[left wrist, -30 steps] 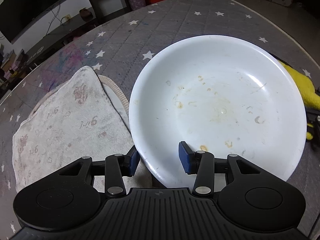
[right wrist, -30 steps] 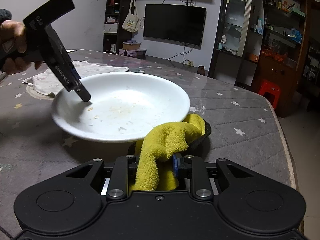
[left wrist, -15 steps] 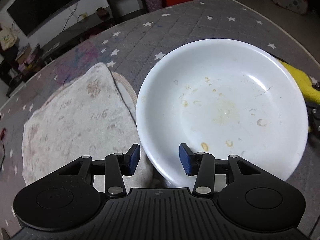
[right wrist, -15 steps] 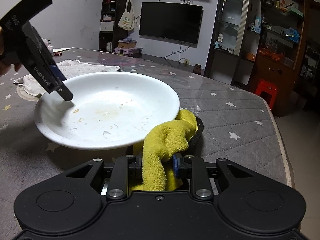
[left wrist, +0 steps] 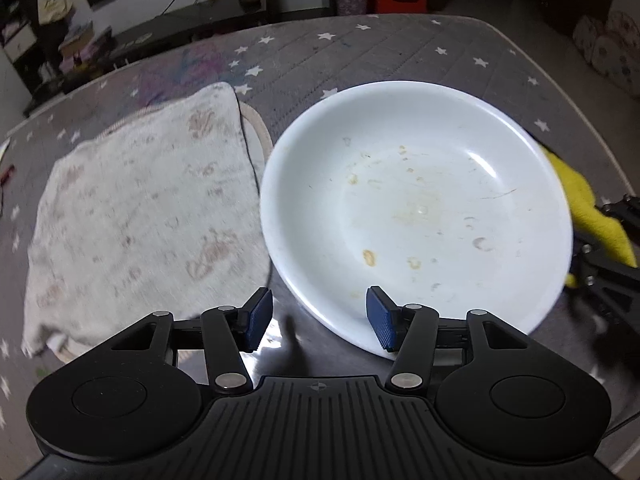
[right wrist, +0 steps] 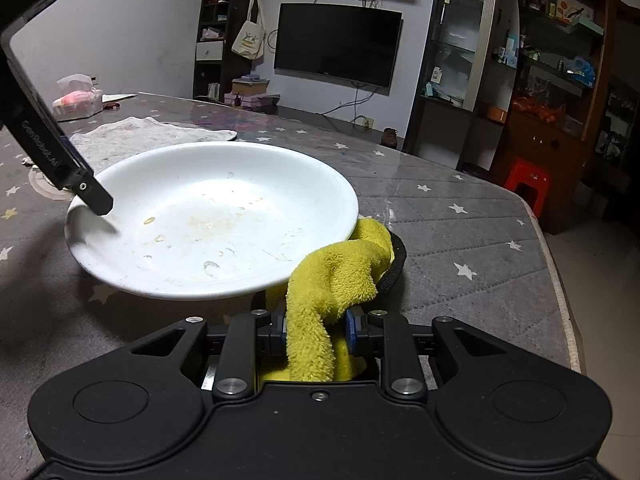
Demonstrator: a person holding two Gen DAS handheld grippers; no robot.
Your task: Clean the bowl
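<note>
Left wrist view: the left tongs (left wrist: pixel 319 320) stand wide apart and hold nothing. One blue pad sits over the near rim of the white bowl (left wrist: pixel 416 208); the other hangs over bare table (left wrist: pixel 360 52) beside it. Whether the pad touches the rim cannot be told. The bowl rests on the star-patterned grey table, toward its far right corner. Its inner surface carries scattered brownish food spots and a faint stain at the centre. A stained whitish towel (left wrist: pixel 140 216) lies flat just beside the bowl, with a pale round mat partly visible under it. A yellow cloth (left wrist: pixel 588 204) shows at the bowl's far side, next to the dark frame of the other tool.

Right wrist view: the right tongs (right wrist: pixel 316 330) are closed tight on the yellow cloth (right wrist: pixel 332 276), which bunches up between the pads and drapes against the bowl's (right wrist: pixel 212 216) near rim. A dark round object lies under the cloth, partly hidden. The left tongs (right wrist: pixel 90 196) reach down at the bowl's opposite rim. The whitish towel (right wrist: pixel 152 134) lies beyond the bowl; a tissue packet (right wrist: pixel 76 98) sits near the table's far edge.
</note>
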